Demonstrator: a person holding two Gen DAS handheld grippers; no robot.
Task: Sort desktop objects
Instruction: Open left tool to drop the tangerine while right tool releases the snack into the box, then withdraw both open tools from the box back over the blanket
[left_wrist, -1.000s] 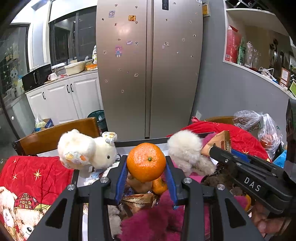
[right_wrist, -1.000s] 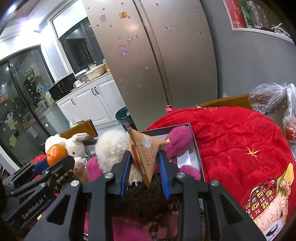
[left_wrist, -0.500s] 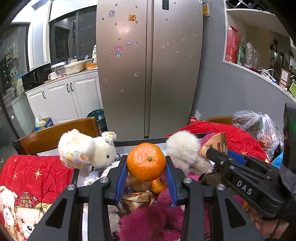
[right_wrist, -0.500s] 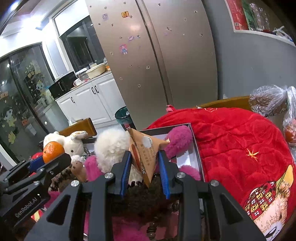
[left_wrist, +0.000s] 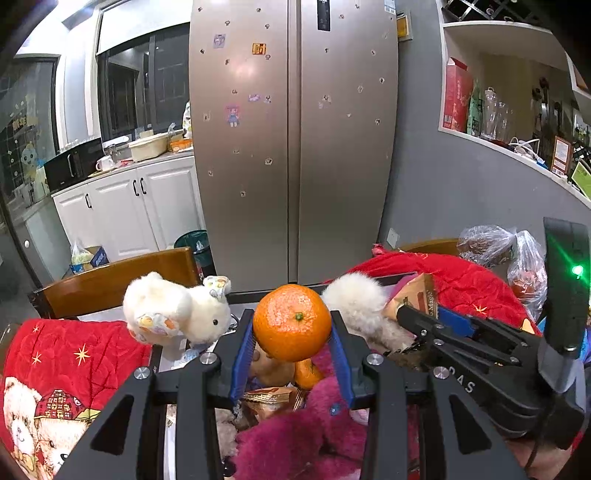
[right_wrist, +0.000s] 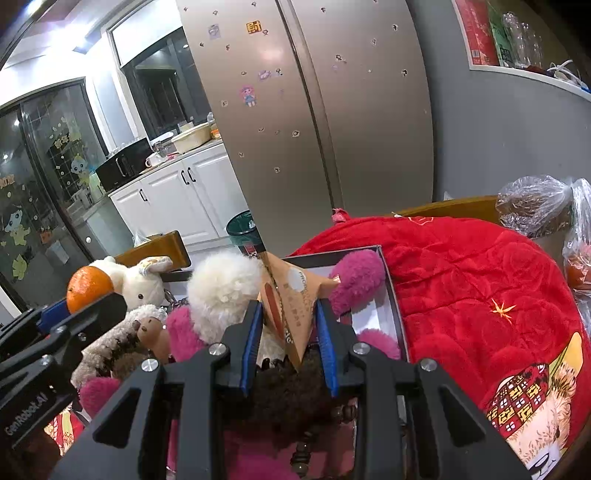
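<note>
The left gripper pinches a round orange between its blue pads and holds it up above a pile of toys. The right gripper pinches a brown paper snack packet the same way. Both claws hold the same things as a second ago, and the orange and packet sit in the same spot between the pads.

What has changed is small. In the left view, the right gripper has slid a bit lower and more to the right. In the right view, the left gripper now sits a bit more to the left.

Under the claws lie a white bunny, a fluffy cream toy and pink plush, maybe inside a box, though most of it is hidden. A red blanket lies beside them.
</note>
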